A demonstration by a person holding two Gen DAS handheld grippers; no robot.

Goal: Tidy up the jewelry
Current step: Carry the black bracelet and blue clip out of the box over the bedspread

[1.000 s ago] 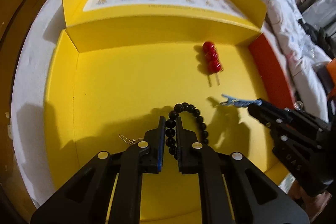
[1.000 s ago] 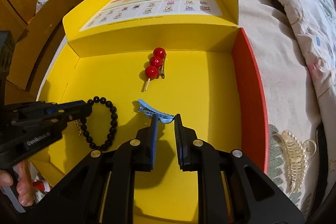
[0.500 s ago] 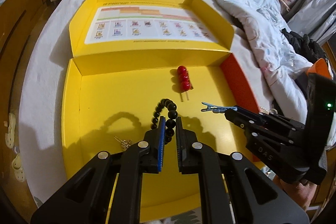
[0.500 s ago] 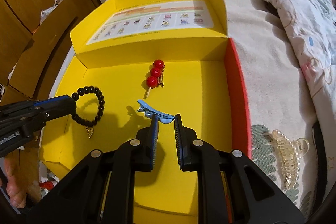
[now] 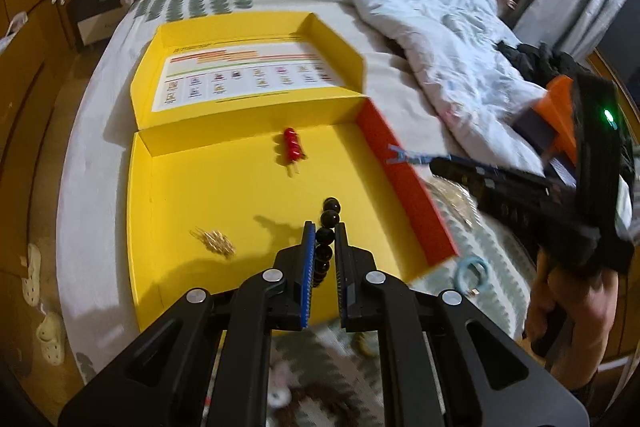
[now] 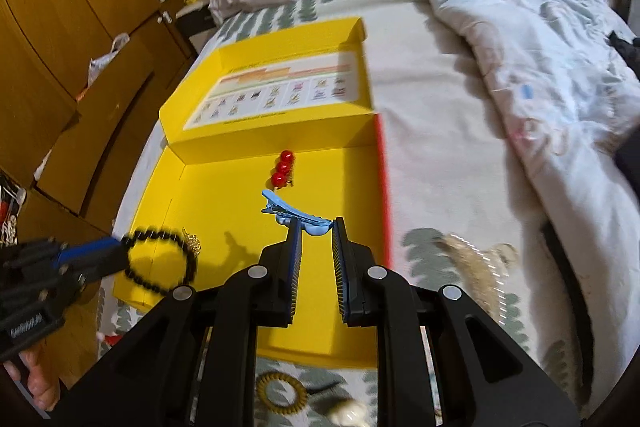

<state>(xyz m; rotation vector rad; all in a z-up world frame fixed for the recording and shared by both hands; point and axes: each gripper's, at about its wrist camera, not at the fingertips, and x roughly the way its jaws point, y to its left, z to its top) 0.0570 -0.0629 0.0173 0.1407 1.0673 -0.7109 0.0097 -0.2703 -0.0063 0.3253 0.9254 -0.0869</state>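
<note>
My left gripper [image 5: 323, 227] is shut on a black bead bracelet [image 5: 326, 235] and holds it high above the open yellow box [image 5: 224, 195]. The bracelet also shows hanging from it in the right wrist view [image 6: 160, 263]. My right gripper [image 6: 316, 223] is shut on a light blue hair clip [image 6: 298, 213], also lifted above the box; the clip shows in the left wrist view [image 5: 408, 158]. A red three-bead hair clip [image 5: 292, 145] and a small gold piece [image 5: 216, 241] lie on the box floor.
The box sits on a bed with a rumpled quilt [image 5: 420, 11]. Its lid [image 5: 240, 83] lies open behind. A blue hair ring [image 5: 472, 273], a yellow coil hair tie [image 6: 280, 393] and a pearl claw clip [image 6: 472, 259] lie on the bedspread beside the box. Wooden cupboards [image 6: 72, 27] stand left.
Both grippers have risen well above the box and pulled back, each carrying its item. The bracelet now hangs free; the blue clip has left the box floor.
</note>
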